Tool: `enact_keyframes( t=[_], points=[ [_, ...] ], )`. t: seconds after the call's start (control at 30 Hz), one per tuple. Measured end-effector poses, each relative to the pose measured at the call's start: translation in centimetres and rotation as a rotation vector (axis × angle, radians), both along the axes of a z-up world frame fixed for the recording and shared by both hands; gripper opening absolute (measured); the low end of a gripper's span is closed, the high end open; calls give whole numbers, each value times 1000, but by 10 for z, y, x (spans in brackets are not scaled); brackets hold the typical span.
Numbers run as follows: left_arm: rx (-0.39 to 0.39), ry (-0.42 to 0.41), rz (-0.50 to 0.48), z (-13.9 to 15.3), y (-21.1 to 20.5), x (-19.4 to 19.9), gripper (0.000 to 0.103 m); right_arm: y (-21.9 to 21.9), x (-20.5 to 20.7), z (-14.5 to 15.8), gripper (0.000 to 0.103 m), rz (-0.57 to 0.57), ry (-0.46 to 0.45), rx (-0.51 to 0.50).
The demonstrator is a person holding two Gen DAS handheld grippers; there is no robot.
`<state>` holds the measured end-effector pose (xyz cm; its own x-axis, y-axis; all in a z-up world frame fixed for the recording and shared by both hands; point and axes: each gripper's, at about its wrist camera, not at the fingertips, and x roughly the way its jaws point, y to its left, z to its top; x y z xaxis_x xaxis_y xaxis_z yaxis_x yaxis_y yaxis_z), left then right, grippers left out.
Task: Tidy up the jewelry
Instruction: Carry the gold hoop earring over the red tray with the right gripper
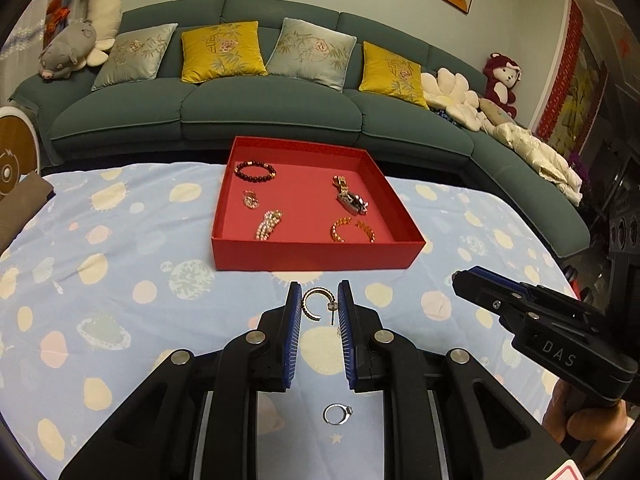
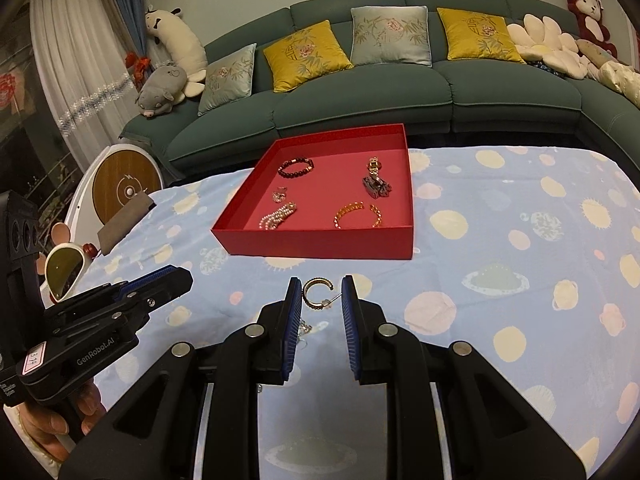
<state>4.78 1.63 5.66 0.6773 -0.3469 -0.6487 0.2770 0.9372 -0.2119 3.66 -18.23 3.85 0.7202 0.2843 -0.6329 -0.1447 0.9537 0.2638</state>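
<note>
The left gripper [image 1: 319,286] has its two blue-padded fingers [image 1: 295,312] standing parted with a clear gap and nothing clamped between them. In that gap, in the left wrist view, a gold C-shaped hoop earring with a thin post [image 1: 315,305] lies flat on the pale blue tablecloth printed with planets and cream dots [image 1: 120,264]. The view does not settle whether the tips bracket the earring or it sits just ahead of them. Closer to the camera, under the gripper body, a silver ring with a small stone [image 1: 338,415] lies on the cloth.

The right gripper [image 2: 321,281] is likewise open and empty, and the same hoop shows between its tips in the right wrist view. Each gripper appears off to the side in the other's camera, apart from it and angled toward the earring.

Beyond the earring, on the cloth, sits a shallow square red cardboard tray [image 1: 316,258]. Inside it are a dark beaded bracelet [image 1: 255,170] at the far left, a small gold earring [image 1: 250,200] below it, a cluster of pearl and gold beads [image 1: 269,224] nearer the front wall, a gold-and-steel link watch [image 1: 350,196] at the right, and an open orange beaded bangle [image 1: 352,230] at the front right.

Behind the table runs a long teal sofa [image 1: 260,116] with yellow and grey cushions and plush toys.
</note>
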Motion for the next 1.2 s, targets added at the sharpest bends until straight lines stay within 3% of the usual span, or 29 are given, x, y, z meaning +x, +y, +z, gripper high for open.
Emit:
enact_keyframes(
  t=[0.23, 0.33, 0.53, 0.7, 0.83, 0.97, 1.2],
  points=[
    [-25, -64, 18, 31, 11, 17, 16, 16, 14, 28, 20, 40, -49, 5],
    [9, -90, 22, 39, 8, 29, 16, 20, 28, 39, 20, 62, -63, 12],
    [33, -80, 22, 44, 5, 80, 16, 19, 75, 45, 20, 77, -36, 50],
    [-4, 6, 13, 33, -3, 141, 16, 13, 125, 33, 20, 69, 22, 88],
    [14, 70, -4, 17, -18, 182, 16, 4, 169, 17, 20, 41, 87, 152],
    [27, 112, 7, -1, -28, 212, 16, -6, 207, -7, 20, 5, 160, 216],
    [-17, 257, 37, -41, -28, 256, 16, -12, 252, -37, 20, -28, 250, 266]
  ],
)
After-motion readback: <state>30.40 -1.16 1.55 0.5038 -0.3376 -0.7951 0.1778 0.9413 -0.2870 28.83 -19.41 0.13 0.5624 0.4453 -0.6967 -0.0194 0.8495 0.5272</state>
